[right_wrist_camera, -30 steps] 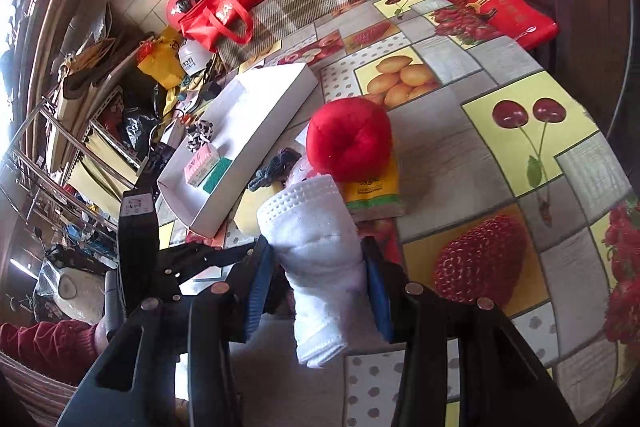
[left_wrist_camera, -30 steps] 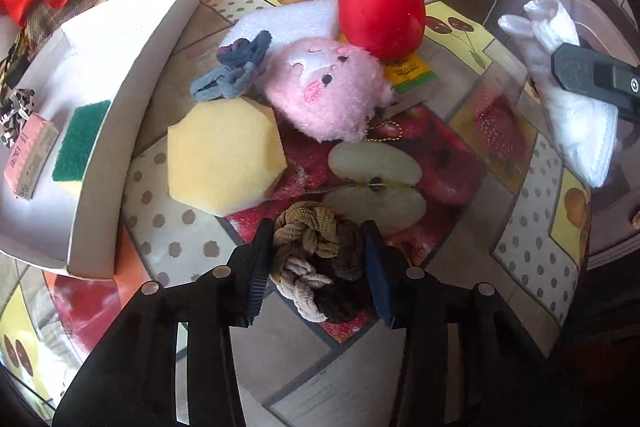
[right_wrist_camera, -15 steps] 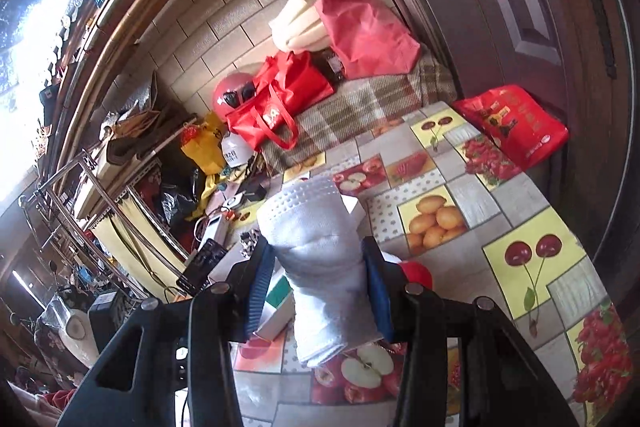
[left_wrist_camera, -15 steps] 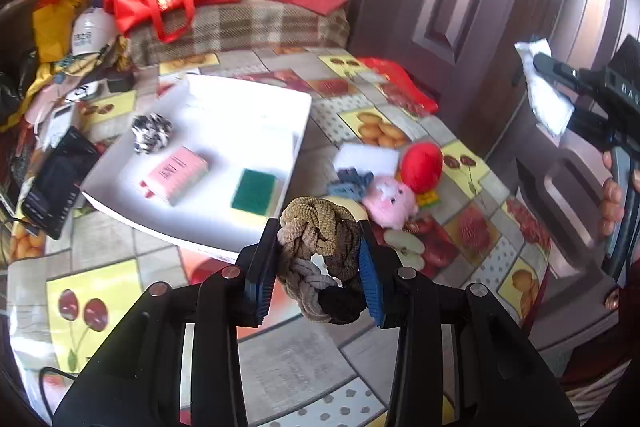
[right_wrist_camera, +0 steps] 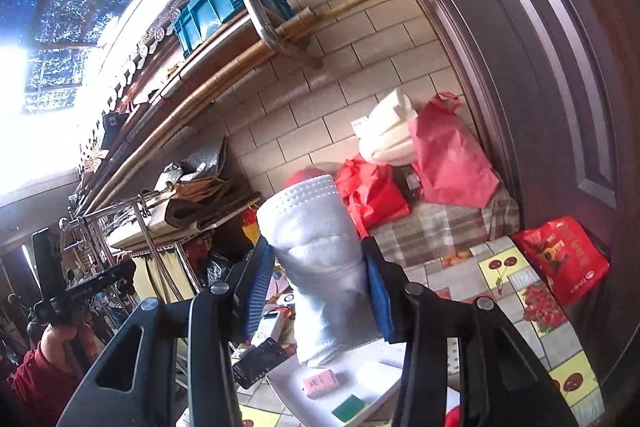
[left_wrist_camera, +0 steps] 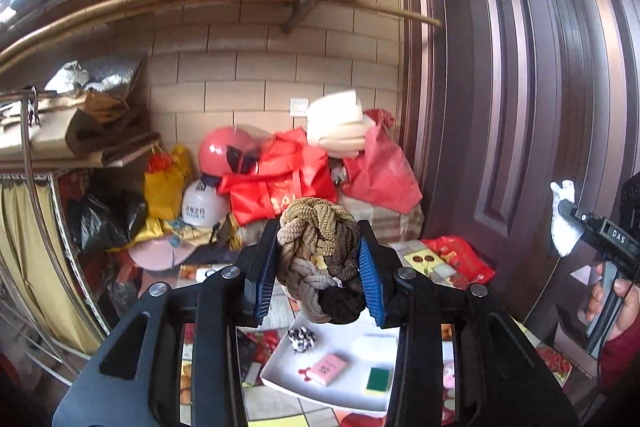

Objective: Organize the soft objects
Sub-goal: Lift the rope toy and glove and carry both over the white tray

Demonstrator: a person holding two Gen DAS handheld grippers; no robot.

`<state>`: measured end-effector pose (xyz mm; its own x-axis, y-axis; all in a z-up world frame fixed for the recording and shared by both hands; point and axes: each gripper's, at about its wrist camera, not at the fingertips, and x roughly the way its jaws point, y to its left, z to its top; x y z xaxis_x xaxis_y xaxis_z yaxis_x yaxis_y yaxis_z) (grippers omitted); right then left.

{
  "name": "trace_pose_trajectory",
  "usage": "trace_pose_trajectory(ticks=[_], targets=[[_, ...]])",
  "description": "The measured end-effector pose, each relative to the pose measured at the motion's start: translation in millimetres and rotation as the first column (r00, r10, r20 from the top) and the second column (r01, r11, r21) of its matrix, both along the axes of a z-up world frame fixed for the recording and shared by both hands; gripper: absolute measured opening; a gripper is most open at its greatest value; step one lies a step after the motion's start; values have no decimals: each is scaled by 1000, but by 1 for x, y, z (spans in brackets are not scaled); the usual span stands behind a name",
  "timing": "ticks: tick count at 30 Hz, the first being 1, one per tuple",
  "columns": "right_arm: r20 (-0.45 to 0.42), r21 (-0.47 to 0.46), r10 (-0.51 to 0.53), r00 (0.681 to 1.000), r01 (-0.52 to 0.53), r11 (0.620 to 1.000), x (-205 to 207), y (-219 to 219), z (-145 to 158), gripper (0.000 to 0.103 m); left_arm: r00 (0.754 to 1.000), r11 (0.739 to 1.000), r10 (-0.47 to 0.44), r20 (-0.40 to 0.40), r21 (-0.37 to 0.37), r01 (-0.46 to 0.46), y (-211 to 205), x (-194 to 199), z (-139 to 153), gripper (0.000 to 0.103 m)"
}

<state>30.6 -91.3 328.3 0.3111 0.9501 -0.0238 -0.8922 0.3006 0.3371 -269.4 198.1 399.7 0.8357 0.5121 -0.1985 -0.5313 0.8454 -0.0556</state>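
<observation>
Black left gripper (left_wrist_camera: 320,277), blue ribbed pads (silver screws), red sleeve (left_wrist_camera: 620,355)

The tray (left_wrist_camera: 280,373) is half hidden behind the left gripper (left_wrist_camera: 318,267), its near corner cut by the bottom edge. Print on the pink pack (left_wrist_camera: 329,369) is too small to read. The towel (right_wrist_camera: 324,267) covers the tray's (right_wrist_camera: 288,379) far end.

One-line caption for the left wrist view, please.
Left gripper clamps a brown-and-beige braided rope knot high above the white tray.
</observation>
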Motion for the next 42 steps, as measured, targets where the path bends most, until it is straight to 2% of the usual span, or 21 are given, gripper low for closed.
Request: trace_pose_trajectory(ticks=[5, 18, 31, 42], targets=[[8, 22, 39, 999, -39, 999, -11, 11, 2, 44, 998, 1000, -20, 57, 24, 19, -4, -17, 15, 37], [-7, 6, 62, 998, -62, 998, -7, 23, -1, 44, 998, 999, -49, 37, -10, 50, 8, 5, 7, 37], [-69, -49, 72, 995, -75, 996, 12, 50, -20, 44, 997, 995, -80, -2, -61, 80, 26, 40, -16, 37], [-112, -141, 80, 990, -96, 985, 25, 93, -45, 44, 996, 988, -84, -39, -131, 78, 58, 70, -47, 37]])
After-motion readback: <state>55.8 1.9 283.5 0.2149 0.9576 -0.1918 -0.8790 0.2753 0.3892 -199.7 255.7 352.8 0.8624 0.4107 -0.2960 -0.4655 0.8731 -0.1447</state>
